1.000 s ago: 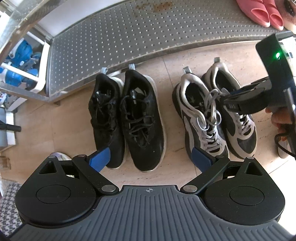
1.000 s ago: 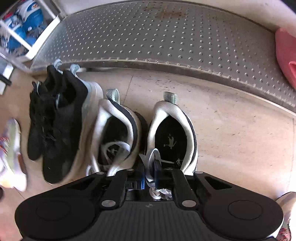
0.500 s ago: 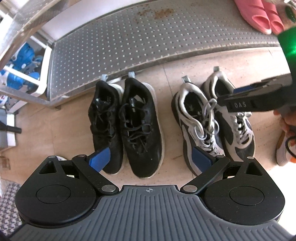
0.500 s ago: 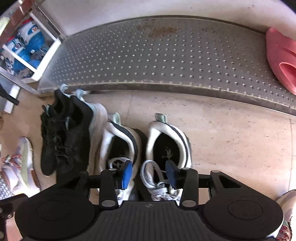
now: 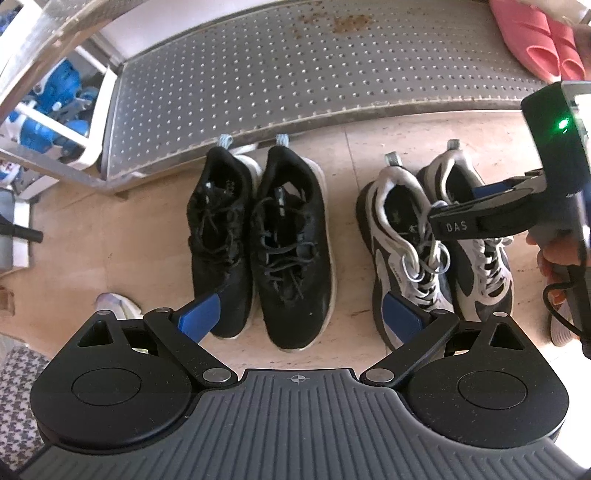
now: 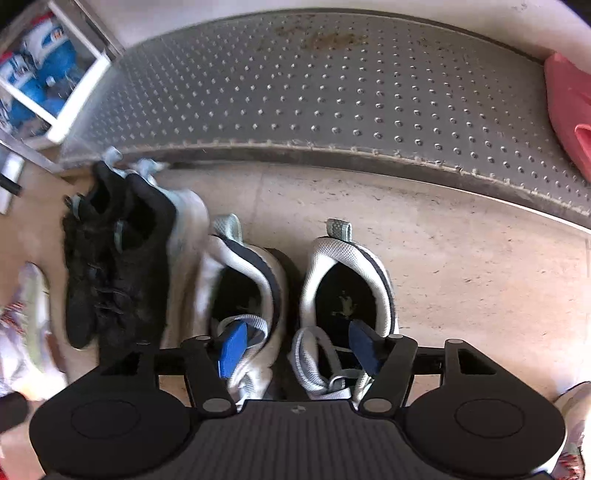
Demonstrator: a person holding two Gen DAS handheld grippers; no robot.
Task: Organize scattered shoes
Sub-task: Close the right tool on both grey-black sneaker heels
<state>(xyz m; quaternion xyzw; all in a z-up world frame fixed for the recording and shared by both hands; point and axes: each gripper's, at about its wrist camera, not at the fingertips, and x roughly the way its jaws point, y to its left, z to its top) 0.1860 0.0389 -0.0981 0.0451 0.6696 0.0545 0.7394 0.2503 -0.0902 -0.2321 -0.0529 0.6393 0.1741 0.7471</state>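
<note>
Beige tile floor (image 5: pixel 354 155), studded metal step (image 5: pixel 295 74) beyond. Grey-white laced sneakers (image 5: pixel 402 258) paired right of black sneakers (image 5: pixel 291 251). Our right gripper (image 6: pixel 295 347) is opening, releasing them; left gripper (image 5: pixel 303 314) hangs spread, empty. Next we fetch the white stray (image 6: pixel 29 325) far left.

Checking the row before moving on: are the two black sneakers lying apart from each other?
No: in the left wrist view the black sneakers stand side by side, heels toward the metal shelf.

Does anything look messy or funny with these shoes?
Mostly tidy: the black pair and the grey-white pair stand side by side, heels toward the metal shelf. Odd bits: loose laces flop over the grey ones, rusty stains mark the shelf, and a stray pale shoe lies apart.
</note>
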